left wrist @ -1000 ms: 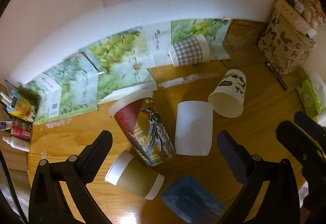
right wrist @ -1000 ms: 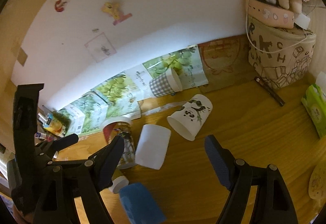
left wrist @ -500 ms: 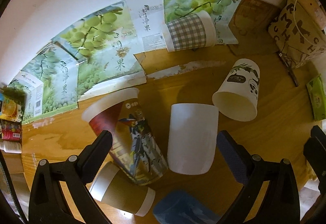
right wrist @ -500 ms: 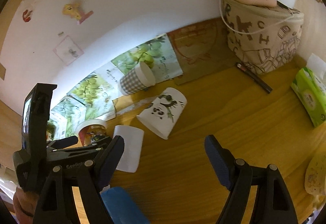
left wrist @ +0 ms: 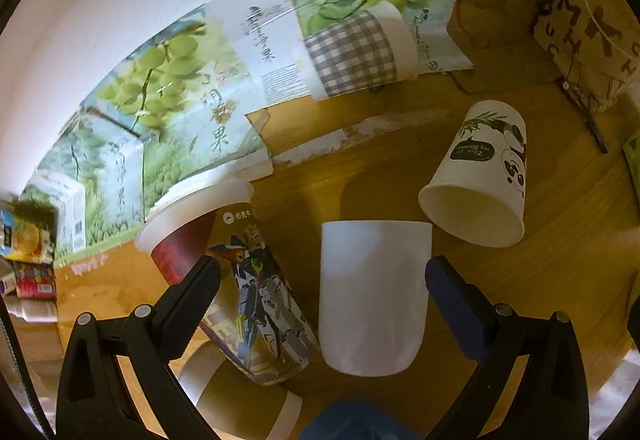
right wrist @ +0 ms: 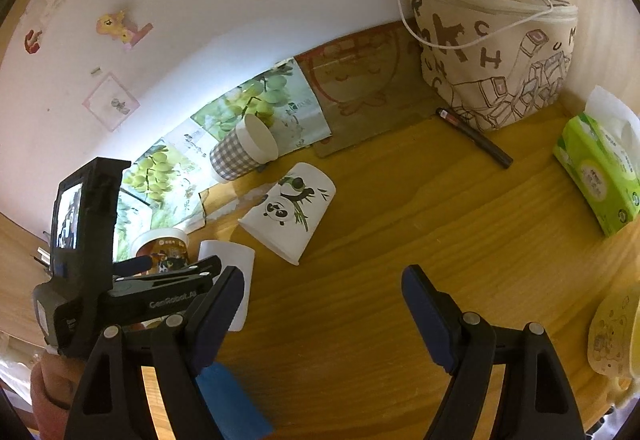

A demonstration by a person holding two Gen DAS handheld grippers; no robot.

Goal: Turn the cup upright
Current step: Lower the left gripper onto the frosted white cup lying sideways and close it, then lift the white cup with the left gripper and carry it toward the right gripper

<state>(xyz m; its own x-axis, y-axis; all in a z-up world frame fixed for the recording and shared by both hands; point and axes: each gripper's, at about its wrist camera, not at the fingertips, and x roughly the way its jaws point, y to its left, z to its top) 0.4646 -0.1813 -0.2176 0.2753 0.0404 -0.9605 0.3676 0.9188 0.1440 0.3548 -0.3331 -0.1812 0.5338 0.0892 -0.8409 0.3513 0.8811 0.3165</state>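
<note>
The plain white cup [left wrist: 374, 296] lies on its side on the counter [right wrist: 400, 248], mouth toward the far wall, and I have my left claw [left wrist: 322, 282] spread wide around it, one finger off each flank, neither pad touching yet as far as I can see. I judge this the one to stand up, since the fingers frame it squarely. Touching or nearly touching its left side lies the tall robot-print cup [left wrist: 240, 280], with a brown-sleeved cup [left wrist: 240, 396] nearer me and something blue [left wrist: 352, 420] at the near edge of the view; that side is crowded, so my left finger has little room to slip in. Far and to the right, the panda cup [left wrist: 480, 180] lies apart, mouth facing me, and the gingham cup [left wrist: 356, 52] rests against the grape-print cardboard [left wrist: 192, 112] by the wall. My right claw [right wrist: 322, 306] hangs spread and empty over bare wood, where the open room is: rightward, before the tissue pack [right wrist: 600, 168] and lettered bag [right wrist: 500, 56].
</note>
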